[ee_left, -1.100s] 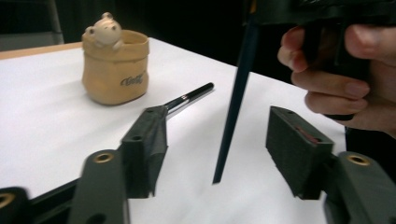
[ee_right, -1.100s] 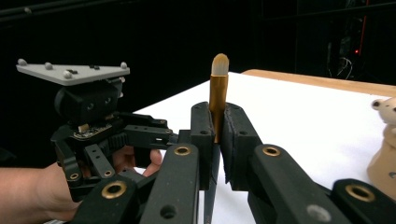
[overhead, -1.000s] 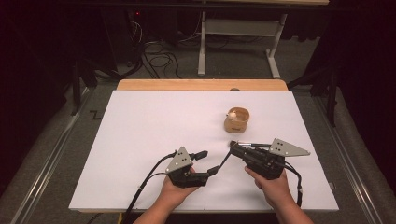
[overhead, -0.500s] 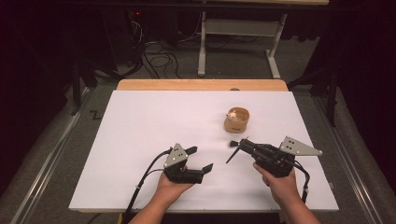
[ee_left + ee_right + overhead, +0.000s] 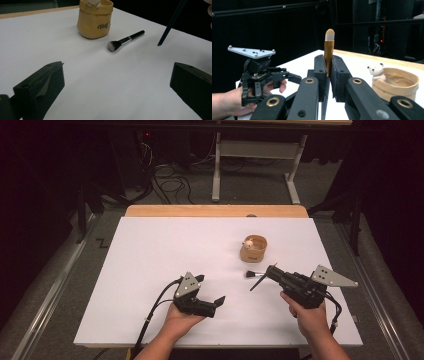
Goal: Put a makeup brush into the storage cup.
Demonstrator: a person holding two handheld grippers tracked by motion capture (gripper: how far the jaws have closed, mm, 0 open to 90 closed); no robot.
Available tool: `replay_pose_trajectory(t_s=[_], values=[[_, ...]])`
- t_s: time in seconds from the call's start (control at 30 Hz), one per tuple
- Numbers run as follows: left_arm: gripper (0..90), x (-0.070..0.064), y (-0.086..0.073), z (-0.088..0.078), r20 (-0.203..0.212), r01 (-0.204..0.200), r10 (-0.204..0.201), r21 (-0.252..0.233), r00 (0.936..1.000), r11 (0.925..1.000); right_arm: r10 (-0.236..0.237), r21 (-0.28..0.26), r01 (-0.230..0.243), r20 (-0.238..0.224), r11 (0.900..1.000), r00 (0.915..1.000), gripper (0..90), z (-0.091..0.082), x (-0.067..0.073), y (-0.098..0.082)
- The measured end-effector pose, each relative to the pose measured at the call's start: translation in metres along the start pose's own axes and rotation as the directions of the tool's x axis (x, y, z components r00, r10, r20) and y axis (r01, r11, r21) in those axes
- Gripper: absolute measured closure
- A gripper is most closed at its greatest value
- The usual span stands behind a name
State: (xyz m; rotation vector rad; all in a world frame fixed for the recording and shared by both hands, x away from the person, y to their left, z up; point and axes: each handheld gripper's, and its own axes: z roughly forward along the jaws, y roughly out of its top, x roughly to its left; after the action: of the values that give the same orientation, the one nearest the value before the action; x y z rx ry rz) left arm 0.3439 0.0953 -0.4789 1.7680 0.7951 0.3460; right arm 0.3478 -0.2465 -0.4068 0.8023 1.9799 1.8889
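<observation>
Work in hand: the right gripper (image 5: 270, 270) held a thin gold brush (image 5: 328, 51), and a second, black brush (image 5: 254, 274) lay on the table (image 5: 150, 250).
Right gripper: its jaws were closed on the gold brush, low on the ferrule; the bristle tip stood up above the jaws and the dark handle (image 5: 257, 283) ran down and out below them.
Left gripper: the left gripper (image 5: 212, 304) was empty, with nothing between its jaws; they had just been opening and stood wide apart over bare table.
Black brush, place: flat on the table, just in front of the pouch (image 5: 253, 248), near the right gripper and well apart from the left one.
Pouch: soft tan pouch, upright, open at the top, with a small white bear figure (image 5: 375, 70) on its rim.
Handling, gold brush: I judged it light and stiff, with a smooth, perhaps slippery ferrule; the bristles are soft and should not be pressed.
Handling, black brush: also light, round, so it may roll; the glossy handle may slip.
Where to hold: on the handle (image 5: 133, 35) or the silver ferrule, not on the bristle head (image 5: 113, 46).
Pouch, handling: probably soft and light, so it could tip or dent when a brush is put in.
Writing: dark script on the pouch (image 5: 94, 20), maybe "Best"; I could not read it surely.
</observation>
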Motion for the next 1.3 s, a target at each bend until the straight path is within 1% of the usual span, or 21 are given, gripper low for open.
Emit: replay_pose_trajectory(t_s=[0.07, 0.13, 0.23, 0.3, 0.33, 0.4, 0.47, 0.53, 0.57, 0.63, 0.73, 0.83, 0.9, 0.93, 0.97, 1.1, 1.13, 1.2, 1.23, 1.3], values=[[0.0, 0.003, 0.001, -0.002, -0.010, 0.005, -0.005, 0.008, 0.9999, 1.0000, -0.004, -0.011, 0.004, 0.005, 1.000, 1.0000, 85.2, -0.003, -0.002, 0.001], [0.0, 0.007, 0.002, -0.005, -0.020, 0.013, -0.012, 0.022, 0.9997, 0.9997, 0.004, -0.020, -0.003, 0.009, 1.000, 1.0000, 85.2, -0.006, -0.003, 0.002], [0.0, 0.012, 0.004, -0.015, -0.033, 0.009, -0.008, 0.026, 0.9994, 0.9996, -0.002, -0.029, 0.003, 0.022, 1.000, 0.9998, 85.2, -0.010, -0.005, 0.004], [0.0, 0.016, 0.006, -0.021, -0.046, 0.006, -0.005, 0.033, 0.9989, 0.9994, -0.004, -0.026, 0.005, 0.032, 1.000, 0.9995, 85.2, -0.012, -0.006, 0.005], [0.0, 0.019, 0.006, -0.024, -0.053, 0.008, -0.006, 0.030, 0.9986, 0.9995, -0.016, -0.030, 0.017, 0.035, 0.999, 0.9993, 85.2, -0.014, -0.007, 0.005], [0.0, 0.022, 0.007, -0.031, -0.064, 0.011, -0.010, 0.021, 0.9979, 0.9997, -0.012, -0.031, 0.014, 0.045, 0.999, 0.9989, 85.2, -0.017, -0.008, 0.006], [0.1, 0.026, 0.008, -0.039, -0.076, 0.006, -0.004, 0.022, 0.9971, 0.9997, -0.019, -0.040, 0.021, 0.055, 0.999, 0.9983, 85.2, -0.020, -0.010, 0.007], [0.0, 0.029, 0.007, -0.046, -0.086, 0.005, -0.003, 0.026, 0.9963, 0.9997, -0.022, -0.046, 0.026, 0.070, 0.999, 0.9973, 85.2, -0.023, -0.012, 0.008], [0.0, 0.031, 0.007, -0.050, -0.087, 0.007, -0.004, 0.030, 0.9962, 0.9995, -0.033, -0.047, 0.037, 0.083, 0.998, 0.9960, 85.2, -0.025, -0.013, 0.008], [0.0, 0.032, 0.006, -0.057, -0.098, 0.003, -0.001, 0.028, 0.9952, 0.9996, -0.033, -0.050, 0.038, 0.101, 0.998, 0.9943, 85.2, -0.029, -0.016, 0.009], [0.0, 0.035, 0.004, -0.065, -0.111, 0.001, -0.001, 0.008, 0.9938, 1.0000, -0.036, -0.057, 0.044, 0.122, 0.997, 0.9919, 85.3, -0.034, -0.022, 0.010], [0.0, 0.042, -0.003, -0.069, -0.124, 0.023, -0.025, -0.011, 0.9920, 0.9997, -0.037, -0.067, 0.047, 0.145, 0.997, 0.9887, 85.3, -0.039, -0.027, 0.010], [0.0, 0.046, -0.009, -0.070, -0.136, 0.023, -0.025, -0.013, 0.9904, 0.9996, -0.039, -0.080, 0.054, 0.171, 0.995, 0.9844, 85.2, -0.046, -0.032, 0.013], [0.0, 0.047, -0.010, -0.070, -0.141, 0.022, -0.023, -0.012, 0.9898, 0.9997, -0.039, -0.080, 0.054, 0.171, 0.995, 0.9844, 85.2, -0.046, -0.032, 0.013], [0.0, 0.048, -0.012, -0.071, -0.141, 0.028, -0.029, -0.015, 0.9896, 0.9995, -0.044, -0.087, 0.060, 0.180, 0.994, 0.9828, 85.3, -0.049, -0.034, 0.013], [0.0, 0.050, -0.012, -0.075, -0.141, 0.050, -0.055, -0.041, 0.9885, 0.9979, -0.026, -0.097, 0.048, 0.212, 0.994, 0.9770, 85.3, -0.056, -0.042, 0.014], [0.0, 0.050, -0.012, -0.076, -0.137, 0.051, -0.056, -0.041, 0.9890, 0.9979, -0.020, -0.096, 0.042, 0.219, 0.994, 0.9755, 85.3, -0.056, -0.044, 0.014], [0.0, 0.049, -0.012, -0.076, -0.133, 0.043, -0.048, -0.037, 0.9900, 0.9984, -0.030, -0.095, 0.053, 0.236, 0.994, 0.9713, 85.2, -0.056, -0.048, 0.015], [0.0, 0.048, -0.012, -0.076, -0.131, 0.036, -0.040, -0.035, 0.9906, 0.9988, -0.022, -0.101, 0.047, 0.239, 0.994, 0.9708, 85.2, -0.056, -0.050, 0.015], [0.0, 0.046, -0.011, -0.075, -0.121, 0.033, -0.036, -0.032, 0.9920, 0.9990, -0.025, -0.103, 0.052, 0.247, 0.993, 0.9687, 85.3, -0.056, -0.051, 0.017]])
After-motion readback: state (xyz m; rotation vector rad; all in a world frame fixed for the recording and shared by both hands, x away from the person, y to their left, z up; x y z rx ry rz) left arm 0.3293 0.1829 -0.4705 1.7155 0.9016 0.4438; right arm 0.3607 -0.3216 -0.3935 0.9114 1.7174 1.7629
